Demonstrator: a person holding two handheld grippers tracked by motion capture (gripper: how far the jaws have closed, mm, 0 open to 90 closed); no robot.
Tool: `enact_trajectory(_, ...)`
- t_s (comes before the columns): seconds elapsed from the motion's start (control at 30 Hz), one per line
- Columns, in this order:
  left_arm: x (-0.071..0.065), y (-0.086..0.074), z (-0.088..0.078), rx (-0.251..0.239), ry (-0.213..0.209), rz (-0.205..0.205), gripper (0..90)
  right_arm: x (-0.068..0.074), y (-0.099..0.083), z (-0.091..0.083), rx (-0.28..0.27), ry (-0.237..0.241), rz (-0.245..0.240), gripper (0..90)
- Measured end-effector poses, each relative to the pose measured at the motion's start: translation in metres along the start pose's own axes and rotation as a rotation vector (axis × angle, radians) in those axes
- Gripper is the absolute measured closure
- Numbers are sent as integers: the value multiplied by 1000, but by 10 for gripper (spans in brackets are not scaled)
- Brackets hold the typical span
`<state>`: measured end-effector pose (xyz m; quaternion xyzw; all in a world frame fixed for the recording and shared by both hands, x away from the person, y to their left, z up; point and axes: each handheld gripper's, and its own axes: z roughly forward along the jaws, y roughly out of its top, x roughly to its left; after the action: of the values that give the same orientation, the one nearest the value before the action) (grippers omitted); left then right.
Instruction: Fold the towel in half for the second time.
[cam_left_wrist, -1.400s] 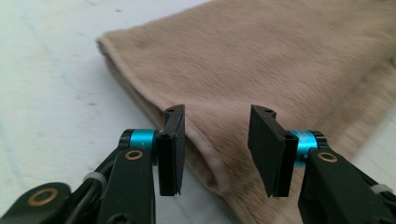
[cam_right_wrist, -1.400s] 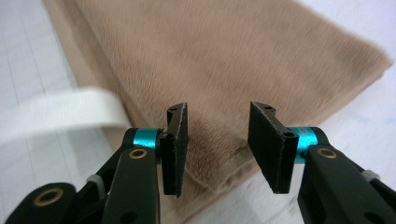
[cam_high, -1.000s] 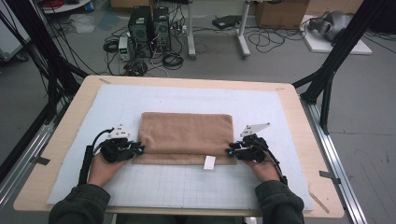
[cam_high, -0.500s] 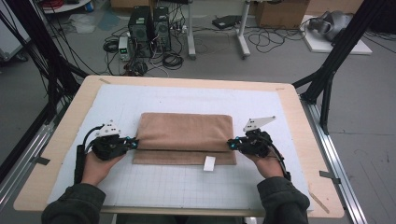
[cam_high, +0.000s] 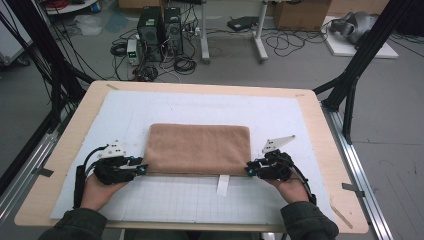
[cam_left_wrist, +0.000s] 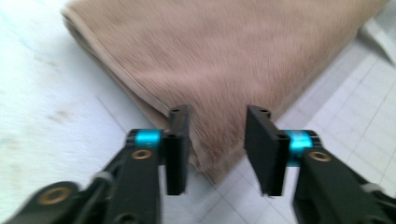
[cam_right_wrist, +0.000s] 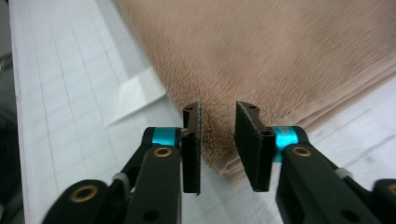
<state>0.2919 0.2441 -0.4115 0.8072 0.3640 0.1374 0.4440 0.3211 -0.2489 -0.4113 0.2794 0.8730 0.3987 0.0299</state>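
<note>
The folded tan towel (cam_high: 197, 149) lies flat on the white gridded mat (cam_high: 200, 200), roughly at the mat's centre, its long edges running across the table (cam_high: 60, 165). A white label (cam_high: 223, 185) juts from the towel's near edge onto the mat, closer to my right side. My left gripper (cam_high: 142, 169) sits at the towel's near left corner, in my left hand (cam_high: 100, 186). In the left gripper view its jaws stand apart, having just been opening; the towel's corner (cam_left_wrist: 210, 158) lies in the gap below them, and neither pad presses on the cloth. My right gripper (cam_high: 248, 170) sits at the towel's near right corner, in my right hand (cam_high: 291, 189). In the right gripper view its jaws are also apart, having just been opening, though the gap is narrower; the towel's folded corner (cam_right_wrist: 219, 158) lies between them, and the pads stand clear of the pile on both sides. The layered edges of the fold show along the towel's side in both gripper views. The label (cam_right_wrist: 133, 100) lies on the mat just left of the towel in the right gripper view.
</note>
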Motion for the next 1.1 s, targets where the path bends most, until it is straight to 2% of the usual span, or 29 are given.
enact_trajectory(0.03, 0, 3, -2, -16, 5, -2, 581, -1, 2, -3, -31, -4, 11, 699)
enact_trajectory(0.1, 0, 11, -2, -26, 10, 11, 625, -2, 8, -5, -54, -17, 13, 706)
enact_trajectory(0.13, -1, 12, 2, -21, 13, 18, 668, -2, 11, -3, -61, -18, 8, 710)
enact_trajectory(0.2, -3, 11, 12, 21, 16, 35, 740, -1, 15, 4, -53, -9, -3, 715)
enact_trajectory(0.27, -3, 6, 22, 58, 14, 27, 747, 2, 15, 14, -19, -15, -10, 710)
enact_trajectory(0.3, -4, 2, 25, 67, 20, 33, 746, 2, 14, 18, -4, -17, -16, 707)
enact_trajectory(0.4, -2, -9, 30, 89, 17, 17, 747, 2, 5, 27, 24, -19, -11, 701)
enact_trajectory(0.47, -2, -14, 29, 64, 20, 9, 748, 2, -1, 30, 19, -14, 0, 702)
enact_trajectory(0.5, -2, -14, 29, 63, 25, 13, 748, 1, -4, 30, 0, -13, 1, 702)
enact_trajectory(0.6, -5, -14, 29, 63, 39, 35, 742, 1, -6, 29, -12, -13, 4, 697)
enact_trajectory(0.73, -4, -10, 27, 36, 39, 17, 663, 1, 1, 26, -27, -36, 7, 620)
enact_trajectory(0.8, -3, -8, 26, 15, 40, -8, 606, -2, 6, 24, -45, -51, 13, 566)
enact_trajectory(0.87, -1, -6, 25, -2, 42, -16, 560, -3, 12, 22, -63, -65, 31, 529)
enact_trajectory(0.9, 0, -4, 25, -8, 42, -25, 528, -4, 14, 21, -72, -72, 21, 509)
enact_trajectory(0.97, 0, -1, 23, -11, 42, -27, 450, -4, 18, 20, -87, -87, 22, 455)
enact_trajectory(1.0, 0, 0, 22, -19, 40, -24, 435, -4, 19, 19, -91, -82, 29, 440)
enact_trajectory(1.1, 0, 3, 18, -33, 30, -40, 358, -2, 22, 17, -104, -104, 21, 341)
